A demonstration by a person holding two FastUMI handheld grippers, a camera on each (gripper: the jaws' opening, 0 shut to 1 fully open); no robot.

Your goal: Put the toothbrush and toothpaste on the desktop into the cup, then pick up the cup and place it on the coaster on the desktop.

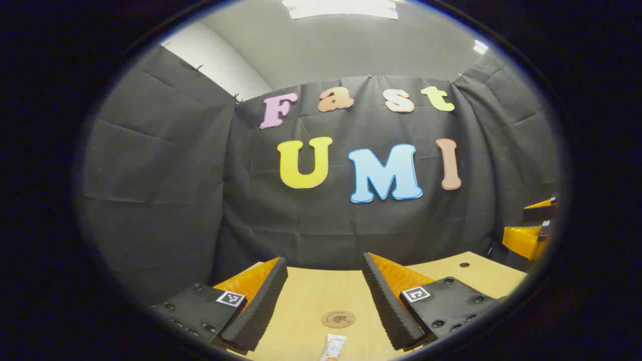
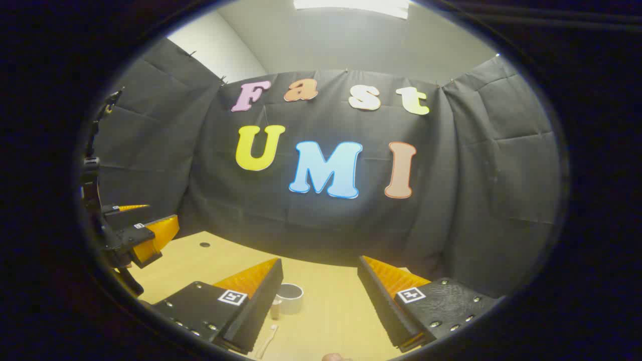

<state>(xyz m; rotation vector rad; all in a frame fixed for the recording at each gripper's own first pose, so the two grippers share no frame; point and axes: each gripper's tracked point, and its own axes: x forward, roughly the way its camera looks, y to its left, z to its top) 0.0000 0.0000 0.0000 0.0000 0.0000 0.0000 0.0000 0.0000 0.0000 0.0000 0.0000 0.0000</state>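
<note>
In the left gripper view my left gripper [image 1: 325, 268] is open above the wooden desktop [image 1: 301, 301]. A round brown coaster [image 1: 338, 319] lies between its fingers, and a white toothpaste tube [image 1: 333, 347] lies just nearer, at the bottom edge. In the right gripper view my right gripper [image 2: 321, 265] is open over the desktop [image 2: 331, 306]. A grey cup [image 2: 290, 298] stands upright beside its left finger, and a pale toothbrush [image 2: 267, 341] lies below it. The left gripper [image 2: 150, 220] shows far left there; the right gripper [image 1: 531, 225] shows far right in the left gripper view.
Black cloth walls close the booth at the back and on both sides. A small dark hole [image 1: 464, 264] sits in the desktop near its far edge, also seen as a hole [image 2: 204, 244] in the right gripper view. A brown rim [image 2: 335, 357] peeks in at the bottom edge.
</note>
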